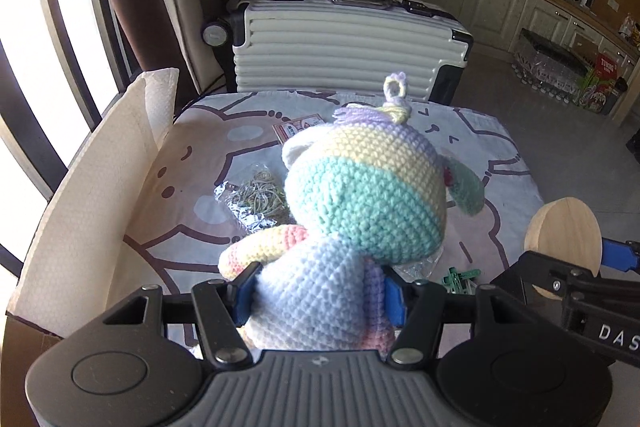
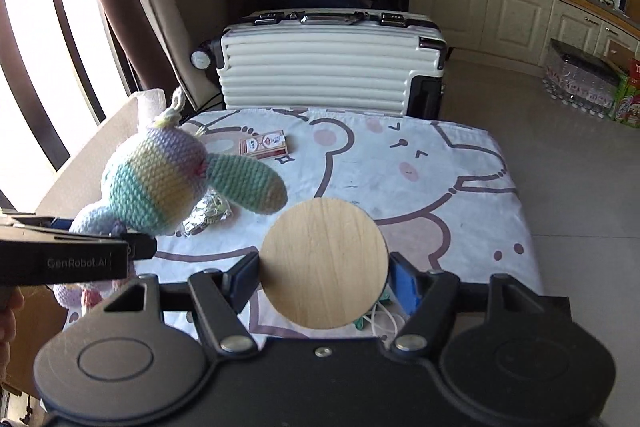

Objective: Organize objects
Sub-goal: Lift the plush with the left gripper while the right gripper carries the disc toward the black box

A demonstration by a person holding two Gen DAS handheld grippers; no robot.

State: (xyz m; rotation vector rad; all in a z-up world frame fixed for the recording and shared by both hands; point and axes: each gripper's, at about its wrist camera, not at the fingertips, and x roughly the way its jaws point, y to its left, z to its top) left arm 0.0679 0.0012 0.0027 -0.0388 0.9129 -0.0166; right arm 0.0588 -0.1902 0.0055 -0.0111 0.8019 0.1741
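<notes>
Both my grippers loaded, held above the table (image 2: 460, 163).
My left gripper (image 1: 320, 287) is clamped on one crochet toy (image 1: 360, 195); my right gripper (image 2: 324, 279) is clamped on one wooden disc (image 2: 324, 263). One cardboard box (image 1: 80, 227) at left, paper-lined, contents hidden. On the table: one card pack (image 2: 264, 145), one foil bag (image 2: 208, 215).

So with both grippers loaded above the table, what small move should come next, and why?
Probably swing the left gripper left and lower the crochet toy into the cardboard box. The box stands open right beside the toy, whereas the right gripper with its wooden disc is farther away.
</notes>
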